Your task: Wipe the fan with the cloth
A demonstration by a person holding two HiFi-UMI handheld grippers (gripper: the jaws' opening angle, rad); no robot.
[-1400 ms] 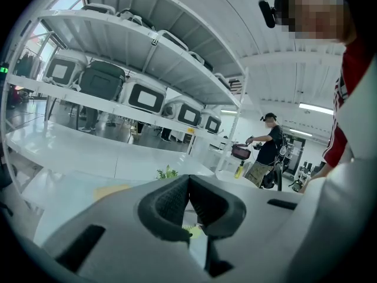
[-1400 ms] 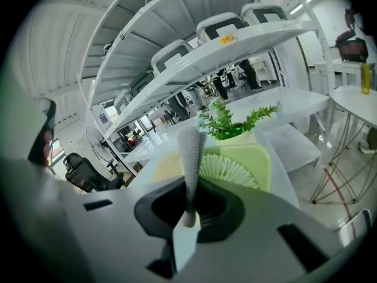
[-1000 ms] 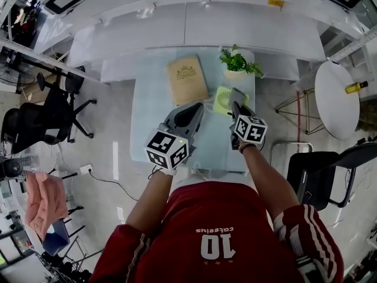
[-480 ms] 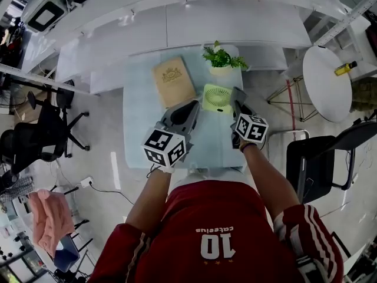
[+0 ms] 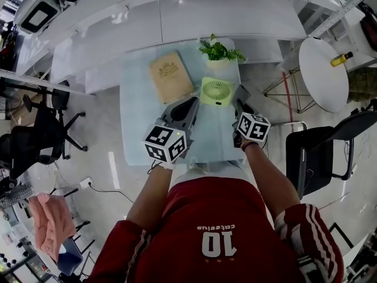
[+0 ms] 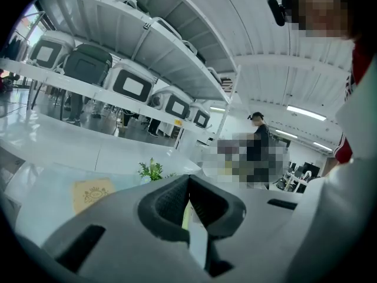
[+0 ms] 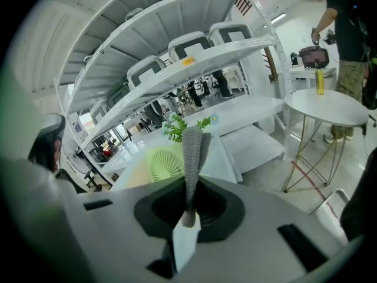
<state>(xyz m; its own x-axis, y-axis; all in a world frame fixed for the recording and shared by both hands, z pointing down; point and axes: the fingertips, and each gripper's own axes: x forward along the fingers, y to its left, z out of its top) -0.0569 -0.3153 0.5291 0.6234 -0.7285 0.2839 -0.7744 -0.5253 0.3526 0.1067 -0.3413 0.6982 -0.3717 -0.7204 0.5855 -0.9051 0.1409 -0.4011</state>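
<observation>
A pale green fan [image 5: 215,91] lies face up on the light blue table [image 5: 138,128], between a tan notebook [image 5: 169,76] and my right gripper [image 5: 241,103]. That gripper sits just right of the fan and is shut on a grey cloth [image 5: 240,92]. In the right gripper view the cloth [image 7: 191,152] stands as a narrow knit strip between the jaws, with the fan [image 7: 163,164] behind it to the left. My left gripper [image 5: 191,104] hovers near the fan's front left corner. Its jaws meet with nothing between them [image 6: 188,181].
A potted plant [image 5: 218,51] stands at the table's far edge behind the fan. A round white side table [image 5: 321,75] with a yellow bottle [image 5: 341,59] is at the right. Black chairs [image 5: 330,152] stand on either side; white shelving [image 5: 177,16] runs behind.
The right gripper with the cloth has drawn back to the right off the fan, so the fan's whole face now shows. The left gripper stays near the fan's front left.
</observation>
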